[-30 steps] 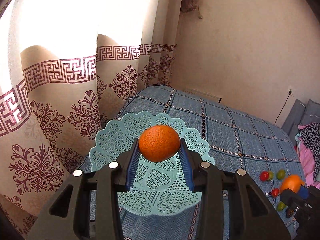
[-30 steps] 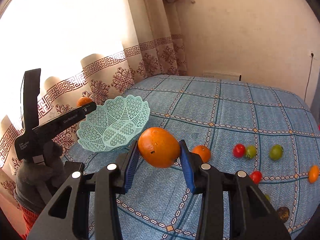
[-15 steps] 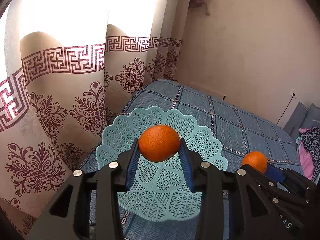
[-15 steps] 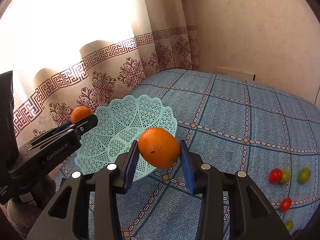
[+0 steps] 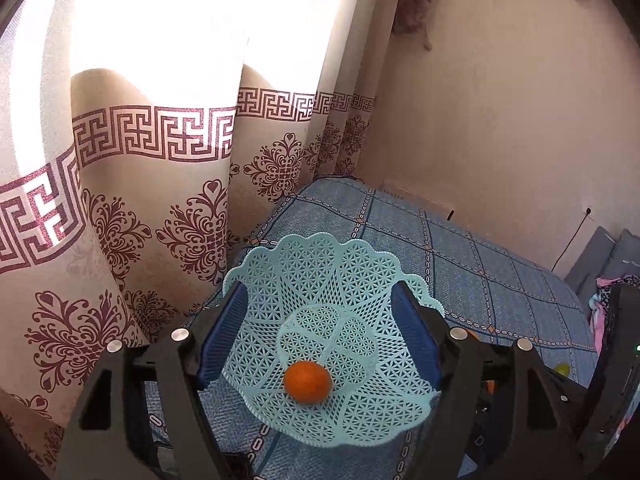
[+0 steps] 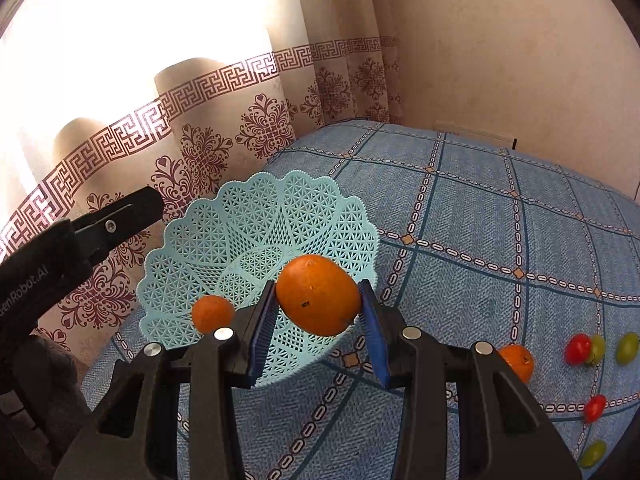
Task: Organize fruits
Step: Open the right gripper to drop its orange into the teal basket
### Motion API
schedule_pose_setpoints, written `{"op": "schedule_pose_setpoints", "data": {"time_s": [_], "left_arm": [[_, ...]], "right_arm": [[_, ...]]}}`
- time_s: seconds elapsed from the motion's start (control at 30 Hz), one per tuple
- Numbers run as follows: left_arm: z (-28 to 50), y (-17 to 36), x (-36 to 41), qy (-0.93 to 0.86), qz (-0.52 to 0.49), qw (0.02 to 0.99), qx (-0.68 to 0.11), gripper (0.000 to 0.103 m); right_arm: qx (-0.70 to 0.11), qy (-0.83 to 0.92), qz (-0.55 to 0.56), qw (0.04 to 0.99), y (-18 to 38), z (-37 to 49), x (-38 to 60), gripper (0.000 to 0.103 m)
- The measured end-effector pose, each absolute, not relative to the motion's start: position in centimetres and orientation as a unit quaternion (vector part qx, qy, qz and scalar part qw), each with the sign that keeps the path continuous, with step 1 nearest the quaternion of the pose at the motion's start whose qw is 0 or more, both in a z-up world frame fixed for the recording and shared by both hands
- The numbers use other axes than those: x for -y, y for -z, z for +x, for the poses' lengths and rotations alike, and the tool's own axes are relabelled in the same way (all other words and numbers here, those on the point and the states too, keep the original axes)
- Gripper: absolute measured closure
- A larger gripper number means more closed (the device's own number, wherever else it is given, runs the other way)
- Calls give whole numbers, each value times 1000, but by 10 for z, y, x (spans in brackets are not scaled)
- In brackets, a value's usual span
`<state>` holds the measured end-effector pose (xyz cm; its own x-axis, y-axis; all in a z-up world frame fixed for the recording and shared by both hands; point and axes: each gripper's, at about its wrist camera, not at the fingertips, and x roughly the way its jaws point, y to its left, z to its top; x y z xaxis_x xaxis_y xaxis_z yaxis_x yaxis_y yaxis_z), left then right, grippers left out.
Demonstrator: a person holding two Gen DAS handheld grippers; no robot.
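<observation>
A pale teal lattice basket point(image 5: 320, 264) sits on the blue checked bedspread near the curtain. One small orange point(image 5: 307, 377) lies loose on its floor. My left gripper point(image 5: 320, 336) hangs over the basket, open, its blue pads wide apart and holding nothing. In the right wrist view the same basket point(image 6: 240, 216) and small orange point(image 6: 212, 313) show, with the left gripper point(image 6: 120, 220) at the far left. My right gripper point(image 6: 318, 320) is shut on a bigger orange point(image 6: 318, 300), held above the basket's near rim.
Loose fruit lies on the bedspread to the right: another orange point(image 6: 518, 362), red tomatoes point(image 6: 577, 349) and green ones point(image 6: 626, 347). A patterned curtain point(image 5: 140, 220) hangs close behind the basket. A beige wall point(image 6: 500, 40) closes the far side.
My left gripper opened and let its orange drop into the basket. My right gripper carried its orange left, closer over the basket.
</observation>
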<state>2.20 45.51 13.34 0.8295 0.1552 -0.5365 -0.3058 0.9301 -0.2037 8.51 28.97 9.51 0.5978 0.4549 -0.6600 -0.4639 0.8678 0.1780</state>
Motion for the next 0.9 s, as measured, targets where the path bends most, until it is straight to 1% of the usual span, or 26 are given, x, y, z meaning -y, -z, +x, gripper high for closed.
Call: {"op": "schedule_pose_setpoints", "data": {"time_s": [0.1,0.13,0.17,0.2,0.23,0.47,0.9], "left_arm": [[19,-137,-457,-125,-145,947,-258,20],[17,-138,-457,-126,-146,947,-256,17],[18,-139,-457,-127,-146,948,-254,14],[17,-139,-457,-128,-147,948,-252,12],[17,-140,-458,-130,-147,948,-250,10],[13,-147,-456,-138,-143,952,-233,5],[9,-153,-427,-113,-107,962,-222,4]], "right_arm": [[-365,-258,-7,894,-97,84,-292,62],[-366,-259,-6,894,-97,84,-292,60],[-365,-261,-4,894,-97,84,-292,51],[-361,-259,-1,896,-99,83,-290,37],[-354,-255,1,900,-101,82,-290,33],[-330,-245,-3,912,-109,68,-277,32],[-325,-215,29,921,-112,54,-232,32]]}}
